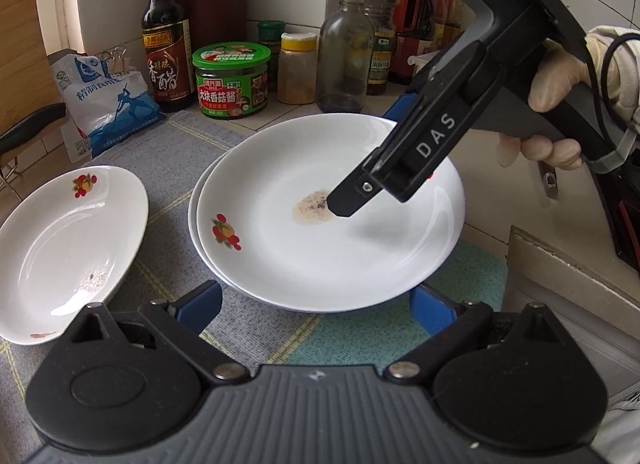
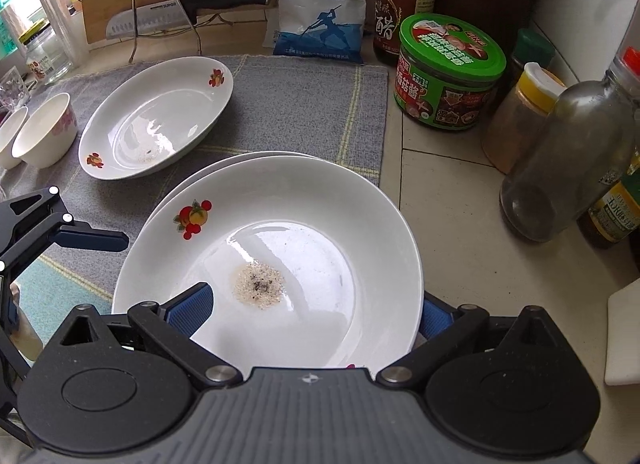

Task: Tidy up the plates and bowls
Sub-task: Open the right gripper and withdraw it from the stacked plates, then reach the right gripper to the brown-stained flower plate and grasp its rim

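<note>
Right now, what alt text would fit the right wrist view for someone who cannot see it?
Two stacked white plates sit on a kitchen counter, the top one holding a patch of speckled crumbs; the right gripper straddles its near rim with blue fingers apart. Behind lie a third plate, two bowls and sauce jars.

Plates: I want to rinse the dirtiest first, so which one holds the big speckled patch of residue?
The top plate of the stack between the right gripper's fingers; the lone plate has only a faint smear.
</note>
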Demonstrator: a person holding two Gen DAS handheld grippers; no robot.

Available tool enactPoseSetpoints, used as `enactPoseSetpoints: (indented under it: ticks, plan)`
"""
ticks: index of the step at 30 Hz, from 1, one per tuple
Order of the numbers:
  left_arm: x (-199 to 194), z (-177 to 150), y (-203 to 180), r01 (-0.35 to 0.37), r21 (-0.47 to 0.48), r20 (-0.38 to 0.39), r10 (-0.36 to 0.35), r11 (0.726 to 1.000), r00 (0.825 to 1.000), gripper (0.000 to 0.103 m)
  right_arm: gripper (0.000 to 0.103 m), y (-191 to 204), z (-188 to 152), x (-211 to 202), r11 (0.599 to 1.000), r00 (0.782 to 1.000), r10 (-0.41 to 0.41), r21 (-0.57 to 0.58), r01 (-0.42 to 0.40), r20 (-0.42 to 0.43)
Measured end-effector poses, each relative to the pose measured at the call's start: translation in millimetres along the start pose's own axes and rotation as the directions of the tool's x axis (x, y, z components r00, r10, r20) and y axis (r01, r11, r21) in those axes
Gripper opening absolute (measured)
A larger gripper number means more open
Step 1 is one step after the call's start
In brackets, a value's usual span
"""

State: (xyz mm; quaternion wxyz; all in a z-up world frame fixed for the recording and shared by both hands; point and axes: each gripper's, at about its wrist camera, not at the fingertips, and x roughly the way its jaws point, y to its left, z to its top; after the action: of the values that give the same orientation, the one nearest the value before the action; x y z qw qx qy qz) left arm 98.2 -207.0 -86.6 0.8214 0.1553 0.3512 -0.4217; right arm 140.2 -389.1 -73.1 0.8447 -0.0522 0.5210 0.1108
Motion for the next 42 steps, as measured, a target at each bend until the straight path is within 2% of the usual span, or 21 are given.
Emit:
enactPoseSetpoints:
  ticks: [7, 13, 18, 24, 26, 33, 37, 40, 42]
  plan:
    - [-22.0, -5.3, -2.0, -0.019, -0.015, 0.042, 0.02, 1.0, 0.999, 0.099, 0.103, 9.6, -9.6, -3.1, 0.998, 0.999, -0.053, -0.023, 0.053, 0.006]
    - [-51.2, -15.0, 8.6, -0.088, -0.078, 0.082, 0.095, 0.993, 0.992, 0.099, 0.103, 38.8, -9.2, -24.7, 0.995, 0.993, -0.064, -0.067, 0.071, 0.096]
    - [-78.6, -27.9, 18.9, -0.185, -0.138, 0.114, 0.201, 0.973, 0.973, 0.099, 0.103, 72.6, -4.0, -41.2, 0.994, 0.982, -0.066, -0.08, 0.081, 0.177]
    - [-103.4, -49.3, 42.5, -0.295, -0.176, 0.093, 0.314, 0.939, 0.945, 0.1, 0.103, 115.5, 1.3, -54.0, 0.994, 0.964, -0.063, -0.068, 0.083, 0.257]
    - [-104.3, -54.9, 50.1, -0.331, -0.17, 0.081, 0.348, 0.928, 0.934, 0.1, 0.103, 127.7, 2.0, -54.2, 0.995, 0.962, -0.067, -0.052, 0.084, 0.263]
    - [-82.0, -71.3, 75.2, -0.36, -0.17, 0.025, 0.369, 0.918, 0.929, 0.1, 0.103, 154.9, -8.9, -55.2, 0.994, 0.965, -0.105, 0.022, 0.103, 0.242]
    - [-62.9, -70.4, 81.7, -0.357, -0.214, 0.003, 0.366, 0.909, 0.931, 0.1, 0.103, 155.3, -7.9, -55.1, 0.996, 0.97, -0.087, -0.012, 0.092, 0.228]
    - [-52.8, -64.9, 82.7, -0.381, -0.243, 0.001, 0.393, 0.892, 0.92, 0.1, 0.103, 147.5, 2.0, -50.4, 0.996, 0.971, -0.068, -0.045, 0.081, 0.229]
    - [-44.6, -58.8, 86.8, -0.381, -0.288, -0.01, 0.395, 0.879, 0.919, 0.1, 0.103, 139.2, 12.7, -45.8, 0.996, 0.973, -0.041, -0.065, 0.057, 0.228]
